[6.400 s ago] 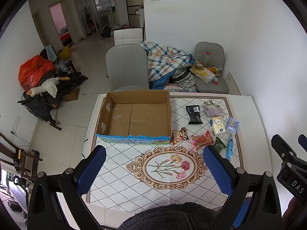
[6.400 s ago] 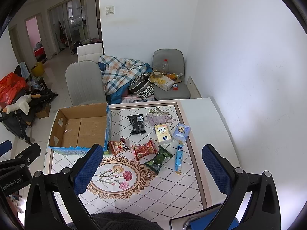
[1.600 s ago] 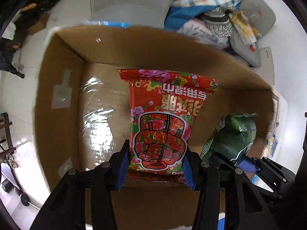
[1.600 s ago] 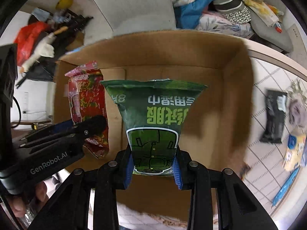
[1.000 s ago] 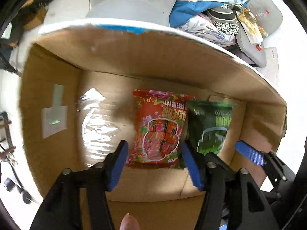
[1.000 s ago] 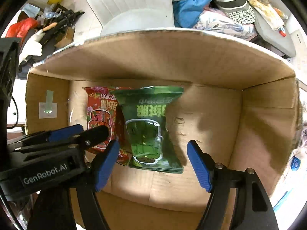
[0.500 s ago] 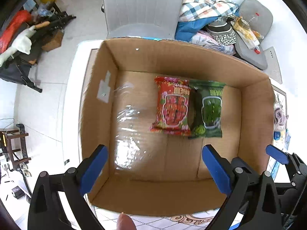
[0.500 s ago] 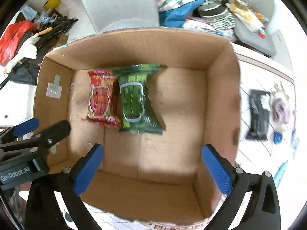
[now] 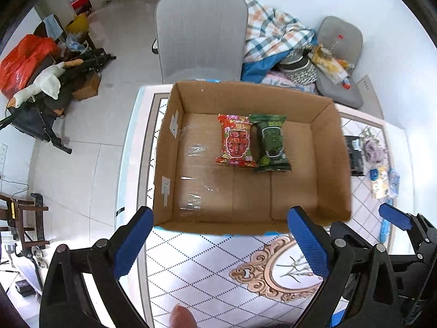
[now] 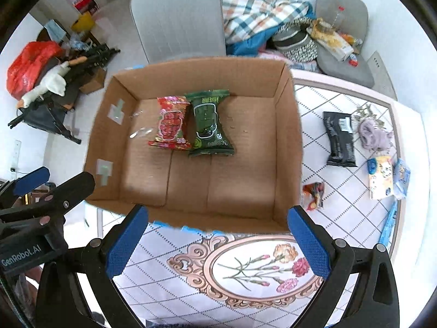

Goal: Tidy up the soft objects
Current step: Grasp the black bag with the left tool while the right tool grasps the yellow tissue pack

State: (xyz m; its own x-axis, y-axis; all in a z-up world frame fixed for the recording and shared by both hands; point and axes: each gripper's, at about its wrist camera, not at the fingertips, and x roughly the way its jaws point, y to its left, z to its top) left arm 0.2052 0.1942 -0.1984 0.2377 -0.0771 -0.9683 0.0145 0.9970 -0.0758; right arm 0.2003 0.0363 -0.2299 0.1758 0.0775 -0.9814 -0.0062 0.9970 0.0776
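Through the left wrist I see my left gripper (image 9: 218, 243) spread empty above the cardboard box (image 9: 331, 164) holding red packet (image 9: 236, 143) and green packet (image 9: 271, 143), while the right wrist shows my right gripper (image 10: 215, 243) likewise spread, so next I'd fetch the black packet (image 10: 340, 143) right of the box.

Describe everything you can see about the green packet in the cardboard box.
The green packet is a glossy, dark green soft pouch with crimped ends and a white-outlined panel with pale print. It lies flat on the floor of the open cardboard box, towards its far wall, long side against the red packet, slightly overlapping it. Neither gripper touches it.
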